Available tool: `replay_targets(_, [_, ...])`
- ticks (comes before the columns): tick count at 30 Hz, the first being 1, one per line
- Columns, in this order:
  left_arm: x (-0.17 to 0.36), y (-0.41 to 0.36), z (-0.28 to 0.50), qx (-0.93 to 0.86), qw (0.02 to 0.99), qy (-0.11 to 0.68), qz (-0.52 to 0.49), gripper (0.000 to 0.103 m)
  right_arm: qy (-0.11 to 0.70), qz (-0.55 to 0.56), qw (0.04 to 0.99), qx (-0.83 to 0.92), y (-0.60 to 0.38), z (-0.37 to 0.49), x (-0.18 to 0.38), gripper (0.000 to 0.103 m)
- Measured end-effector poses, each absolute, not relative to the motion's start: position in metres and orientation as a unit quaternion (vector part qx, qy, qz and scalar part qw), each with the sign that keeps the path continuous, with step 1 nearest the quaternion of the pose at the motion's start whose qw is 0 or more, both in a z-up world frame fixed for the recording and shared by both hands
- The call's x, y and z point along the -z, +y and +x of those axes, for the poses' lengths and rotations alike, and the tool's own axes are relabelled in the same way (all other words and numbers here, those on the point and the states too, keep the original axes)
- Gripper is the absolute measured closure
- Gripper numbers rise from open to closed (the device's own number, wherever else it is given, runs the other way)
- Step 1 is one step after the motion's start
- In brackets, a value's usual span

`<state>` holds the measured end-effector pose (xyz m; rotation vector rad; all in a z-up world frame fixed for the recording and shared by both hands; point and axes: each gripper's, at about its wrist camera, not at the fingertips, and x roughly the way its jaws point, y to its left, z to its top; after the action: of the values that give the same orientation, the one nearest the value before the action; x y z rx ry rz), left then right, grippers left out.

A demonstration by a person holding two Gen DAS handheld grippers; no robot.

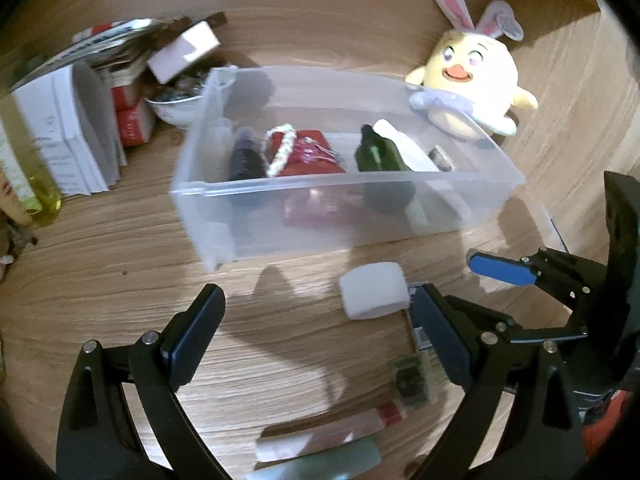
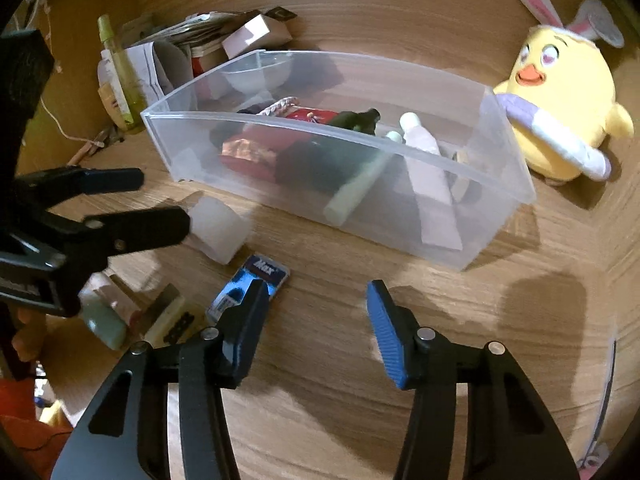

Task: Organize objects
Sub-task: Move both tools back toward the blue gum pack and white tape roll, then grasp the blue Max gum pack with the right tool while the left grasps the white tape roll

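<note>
A clear plastic bin [image 1: 280, 216] [image 2: 492, 216] stands on the wooden desk and holds a dark green bottle [image 1: 376, 152], a red pouch [image 1: 312, 156], a pink tube [image 2: 428, 168] and other small things. A white roll [image 1: 376, 290] [image 2: 218, 230] lies in front of the bin. My left gripper [image 1: 316, 320] is open just before the roll, which lies by its right finger. My right gripper [image 2: 316, 312] is open and empty above the desk, its left finger over a blue Max staple box [image 2: 256, 280]. Tubes [image 1: 332, 436] and a small green card [image 1: 412, 376] lie nearby.
A yellow chick plush with rabbit ears [image 1: 476, 76] [image 2: 560, 108] sits behind the bin's right end. Stacked papers, boxes and a bowl [image 1: 176, 108] crowd the back left, with a yellow bottle [image 2: 120, 72]. A wooden wall rises behind and at the right.
</note>
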<state>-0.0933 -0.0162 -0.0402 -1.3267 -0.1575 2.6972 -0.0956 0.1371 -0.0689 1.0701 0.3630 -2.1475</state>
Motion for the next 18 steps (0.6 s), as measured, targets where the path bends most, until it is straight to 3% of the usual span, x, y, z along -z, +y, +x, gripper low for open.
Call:
replay_targets(5, [0.046, -0.006, -0.101, -0.889, 0.087, -0.052, -0.447, 0.007, 0.126, 0.415, 0.357, 0.827, 0.145, -0.092, 0.066, 0.055])
replay_targets(9, [0.049, -0.002, -0.106, -0.882, 0.102, -0.062, -0.456, 0.028, 0.123, 0.423, 0.362, 0.822, 0.144, -0.091, 0.067, 0.052])
replay_targets(15, [0.059, -0.004, -0.112, -0.872, 0.115, -0.075, -0.471, 0.047, 0.112, 0.434, 0.365, 0.816, 0.134, -0.095, 0.071, 0.048])
replay_targets(18, [0.058, -0.008, -0.111, -0.87, 0.125, -0.086, -0.468, 0.064, 0.117, 0.432, 0.364, 0.817, 0.128, -0.095, 0.071, 0.048])
